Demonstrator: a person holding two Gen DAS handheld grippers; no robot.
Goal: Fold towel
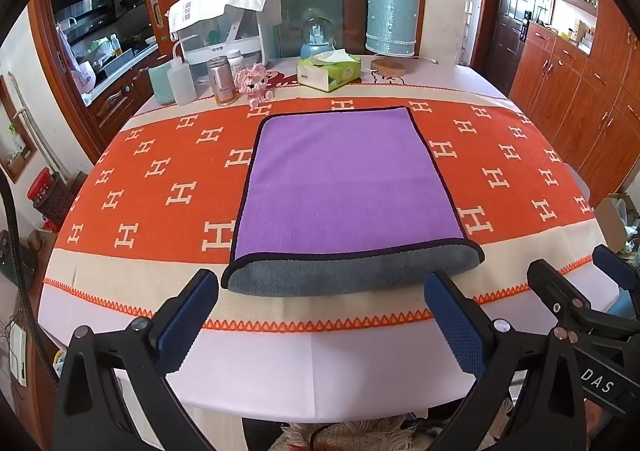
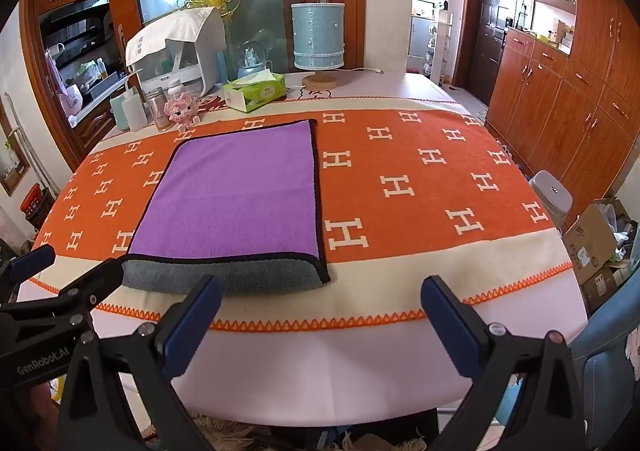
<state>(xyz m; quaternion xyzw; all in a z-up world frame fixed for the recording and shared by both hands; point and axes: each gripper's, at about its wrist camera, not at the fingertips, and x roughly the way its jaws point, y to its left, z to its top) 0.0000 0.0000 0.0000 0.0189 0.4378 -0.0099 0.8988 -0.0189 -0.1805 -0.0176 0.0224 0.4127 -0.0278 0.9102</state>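
A purple towel with black trim lies flat on the orange H-patterned tablecloth, folded over so a grey strip of its underside shows along the near edge. It also shows in the right wrist view, left of centre. My left gripper is open and empty, just short of the towel's near edge. My right gripper is open and empty, near the towel's right front corner. The right gripper's fingers show at the right of the left wrist view; the left gripper's fingers show at the left of the right wrist view.
At the table's far side stand a tissue box, bottles and a jar, a pink toy, a blue lamp and a white appliance. Wooden cabinets and boxes stand to the right.
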